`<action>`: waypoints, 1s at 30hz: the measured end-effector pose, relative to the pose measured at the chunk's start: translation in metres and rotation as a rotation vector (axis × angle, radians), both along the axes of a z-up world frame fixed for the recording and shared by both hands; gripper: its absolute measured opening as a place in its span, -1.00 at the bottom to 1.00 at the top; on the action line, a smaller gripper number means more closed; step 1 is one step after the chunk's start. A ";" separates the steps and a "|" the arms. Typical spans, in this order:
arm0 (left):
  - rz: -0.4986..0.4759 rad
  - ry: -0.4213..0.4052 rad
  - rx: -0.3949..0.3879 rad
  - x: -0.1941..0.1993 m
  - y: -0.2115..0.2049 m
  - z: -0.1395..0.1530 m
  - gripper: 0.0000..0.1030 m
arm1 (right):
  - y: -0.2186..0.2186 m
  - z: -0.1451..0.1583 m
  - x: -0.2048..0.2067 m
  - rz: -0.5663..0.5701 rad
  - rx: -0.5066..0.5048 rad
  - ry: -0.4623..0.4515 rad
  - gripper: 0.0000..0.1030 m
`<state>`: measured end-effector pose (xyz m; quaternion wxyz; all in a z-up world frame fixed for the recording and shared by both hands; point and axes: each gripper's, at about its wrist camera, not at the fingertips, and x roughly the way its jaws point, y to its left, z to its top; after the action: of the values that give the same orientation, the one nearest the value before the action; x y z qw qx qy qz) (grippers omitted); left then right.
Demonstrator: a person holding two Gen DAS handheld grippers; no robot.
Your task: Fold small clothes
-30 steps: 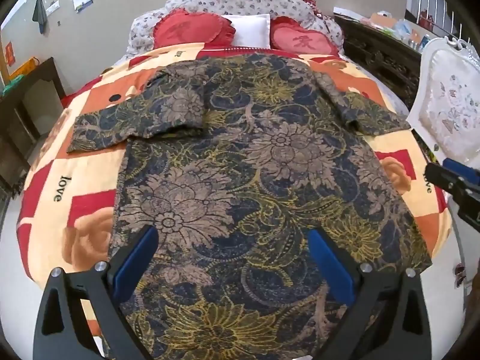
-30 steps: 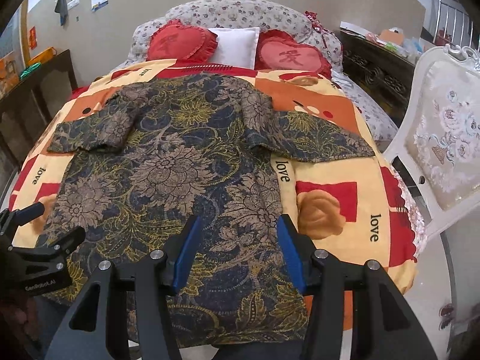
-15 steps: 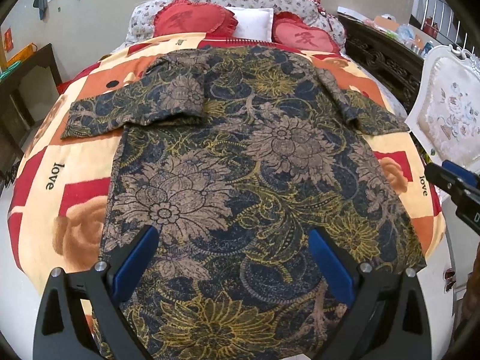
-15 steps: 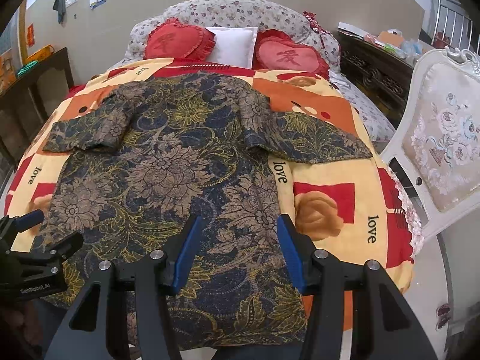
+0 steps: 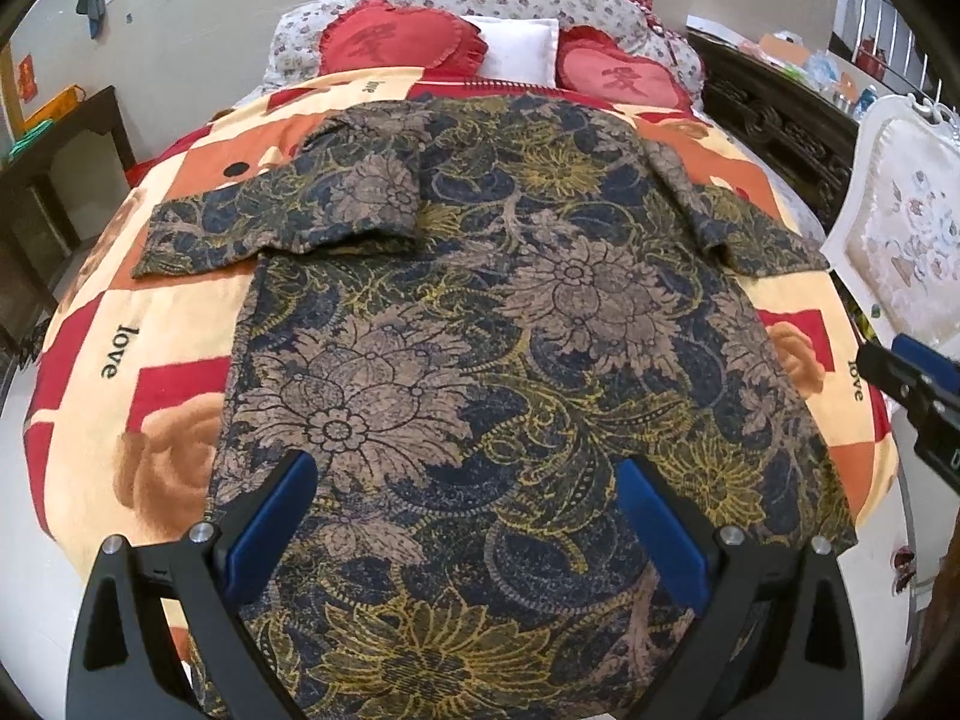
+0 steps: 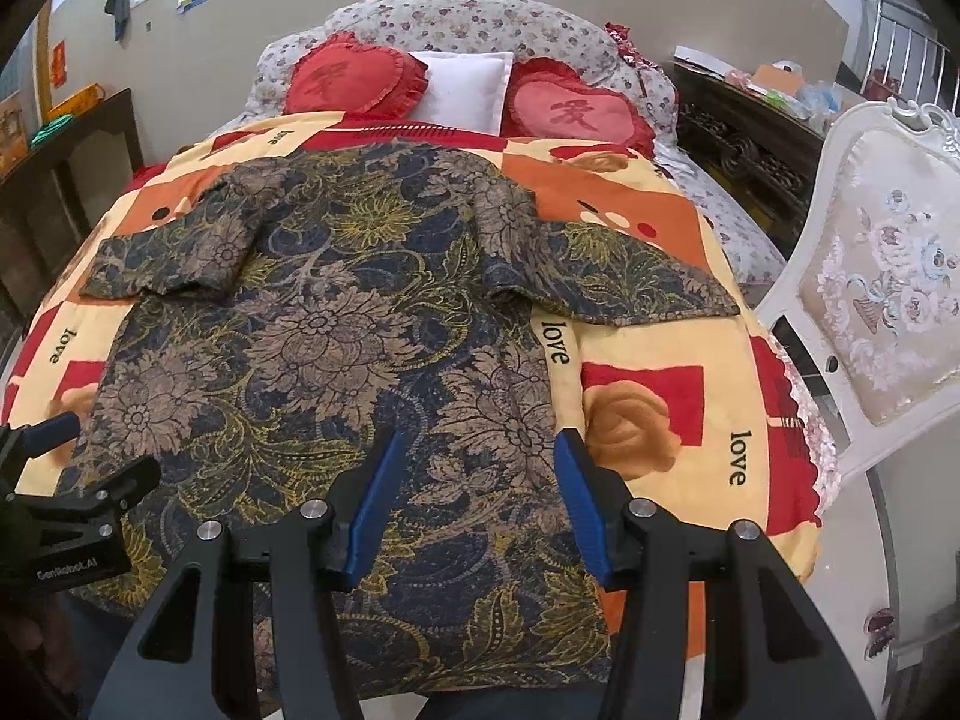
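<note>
A dark floral short-sleeved garment (image 5: 480,312) (image 6: 312,348) lies flat on the bed, collar toward the pillows, both sleeves spread out sideways, hem at the near edge. My left gripper (image 5: 465,474) hovers above the hem's left half, blue pads wide apart, nothing between them. My right gripper (image 6: 477,450) hangs over the hem's right part near the garment's right side edge, its jaws partly apart and empty. Each gripper shows at the edge of the other's view: the right gripper's finger (image 5: 912,366), the left gripper's finger (image 6: 54,468).
The bed wears an orange, red and cream quilt (image 6: 648,396) printed with roses and "love". Two red heart cushions (image 6: 354,81) and a white pillow (image 6: 468,90) sit at the head. A white upholstered chair (image 6: 882,300) stands close on the right, dark wooden furniture (image 5: 54,180) on the left.
The left wrist view has tilted slightly, framing the garment a little differently. Neither gripper has opened or shut, and the garment lies as before.
</note>
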<state>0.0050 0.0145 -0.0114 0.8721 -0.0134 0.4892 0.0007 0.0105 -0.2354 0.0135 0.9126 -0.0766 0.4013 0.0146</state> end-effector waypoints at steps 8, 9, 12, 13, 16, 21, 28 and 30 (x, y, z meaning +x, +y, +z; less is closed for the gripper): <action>0.027 -0.048 0.015 -0.004 -0.001 0.010 0.98 | 0.004 0.000 -0.002 0.025 0.038 0.002 0.03; 0.029 -0.046 0.016 -0.004 -0.001 0.010 0.98 | 0.004 0.000 -0.003 0.028 0.040 0.002 0.03; 0.030 -0.050 0.003 -0.003 0.000 0.008 0.98 | 0.006 0.000 -0.004 0.032 0.043 0.001 0.03; 0.032 -0.050 0.005 -0.003 0.001 0.008 0.98 | 0.006 0.000 -0.004 0.034 0.044 0.002 0.03; 0.029 -0.048 0.007 -0.003 0.001 0.008 0.98 | 0.007 0.000 -0.004 0.036 0.045 0.002 0.03; 0.034 -0.054 0.008 -0.004 0.001 0.007 0.98 | 0.008 0.000 -0.004 0.040 0.042 0.001 0.03; 0.036 -0.050 0.002 0.002 0.002 0.001 0.98 | 0.010 0.000 -0.003 0.043 0.039 0.000 0.03; 0.038 -0.054 -0.001 0.004 0.003 0.000 0.98 | 0.012 -0.001 -0.001 0.045 0.039 0.001 0.03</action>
<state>0.0085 0.0175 -0.0114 0.8848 -0.0232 0.4650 0.0166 0.0091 -0.2232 0.0127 0.9131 -0.0679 0.3996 0.0431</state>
